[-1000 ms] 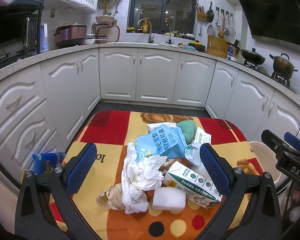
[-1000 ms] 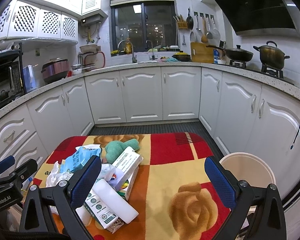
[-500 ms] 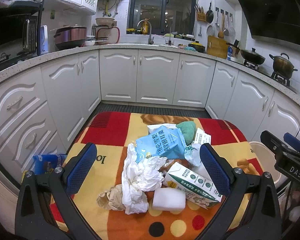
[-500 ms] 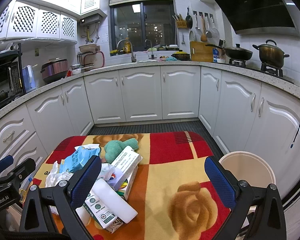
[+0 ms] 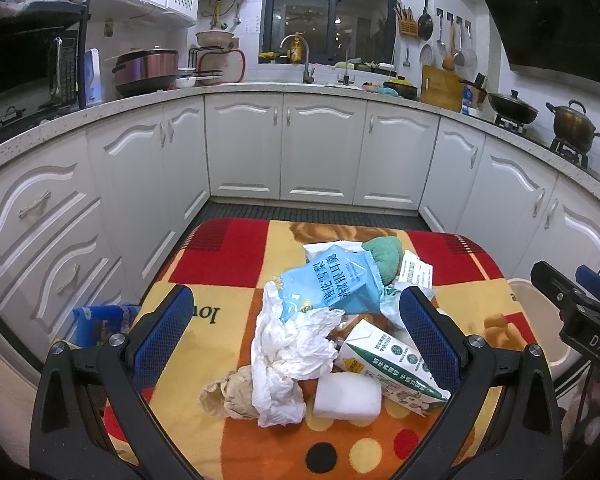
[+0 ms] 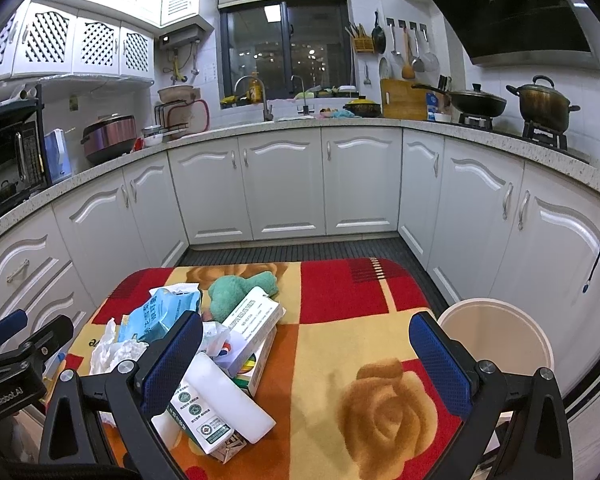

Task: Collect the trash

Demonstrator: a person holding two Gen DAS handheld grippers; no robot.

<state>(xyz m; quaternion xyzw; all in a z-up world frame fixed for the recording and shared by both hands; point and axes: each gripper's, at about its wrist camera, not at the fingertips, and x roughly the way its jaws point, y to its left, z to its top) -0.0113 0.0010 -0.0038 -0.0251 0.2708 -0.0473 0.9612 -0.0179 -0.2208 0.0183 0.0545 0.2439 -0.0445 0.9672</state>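
Trash pile on the patterned desk (image 5: 228,256): green-and-white milk carton (image 5: 392,364) bearing round seals, blue snack bag (image 5: 332,284) printed with Chinese characters. Left gripper (image 5: 296,330) and right gripper (image 6: 306,360) hover wide open, empty.

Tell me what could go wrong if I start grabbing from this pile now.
1. The crumpled white tissue drapes over the brown paper wad and beside the white foam block; a pinch by the open left gripper may drag neighbours.
2. The round beige bin stands off the table's right edge, so loose pieces could drop during carry.
3. The open right gripper hovers close to the white box and could knock it.
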